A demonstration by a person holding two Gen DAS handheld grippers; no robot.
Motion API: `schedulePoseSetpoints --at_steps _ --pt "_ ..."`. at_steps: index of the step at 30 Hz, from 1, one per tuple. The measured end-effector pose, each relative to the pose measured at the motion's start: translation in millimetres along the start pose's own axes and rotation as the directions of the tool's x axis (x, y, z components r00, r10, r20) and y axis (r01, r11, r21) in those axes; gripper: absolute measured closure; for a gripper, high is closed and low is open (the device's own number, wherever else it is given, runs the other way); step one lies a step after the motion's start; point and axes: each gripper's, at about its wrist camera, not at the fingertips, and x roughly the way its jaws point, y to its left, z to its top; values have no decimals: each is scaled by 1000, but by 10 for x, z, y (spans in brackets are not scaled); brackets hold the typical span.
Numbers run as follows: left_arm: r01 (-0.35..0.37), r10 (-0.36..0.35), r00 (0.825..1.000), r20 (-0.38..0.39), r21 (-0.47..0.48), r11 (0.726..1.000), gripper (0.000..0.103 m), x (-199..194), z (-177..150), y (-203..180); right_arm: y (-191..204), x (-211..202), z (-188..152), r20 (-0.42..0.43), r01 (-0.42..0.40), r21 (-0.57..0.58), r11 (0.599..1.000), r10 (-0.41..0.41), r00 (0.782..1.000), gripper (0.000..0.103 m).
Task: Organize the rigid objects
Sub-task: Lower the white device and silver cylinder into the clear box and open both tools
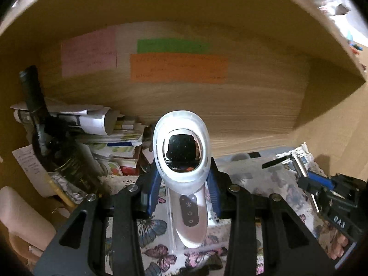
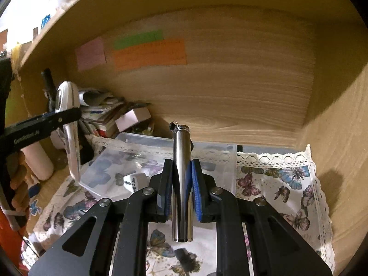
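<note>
Shelf clutter fills the far left of my view: a dark wine bottle leans there, with a heap of papers and small boxes piled behind it against the wooden back panel. Pink, green and orange notes are stuck on that panel.

My left gripper is closed on a white handheld device with a glossy dark oval window at its head and a strip of buttons on its handle. The blue pads press its neck from both sides, and it stands upright in the air over the butterfly-printed cloth.

Behind and between my two tools, a clear plastic box sits on the cloth near the back panel, and a small white die-like block lies in front of it.

My right gripper is clamped tight on a slim polished metal cylinder, which has a small ring at its top. It stands nearly upright between the pads, its lower end hanging free above the cloth. To its right the lace-edged cloth runs up to the wooden side wall.
</note>
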Motion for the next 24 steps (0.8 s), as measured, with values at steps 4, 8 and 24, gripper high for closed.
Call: schedulePoseSetpoints --at_steps 4,8,24 --pt "-14 15 999 -35 16 1000 65 203 -35 -27 68 169 -5 -37 -3 -31 1000 2 999 88" --pt "-27 31 997 -74 45 999 65 393 -113 -60 109 345 -38 -77 -11 -47 999 7 997 88" --pt "6 22 968 -248 110 994 65 905 -383 -226 162 945 -235 -225 -16 -62 998 2 974 88"
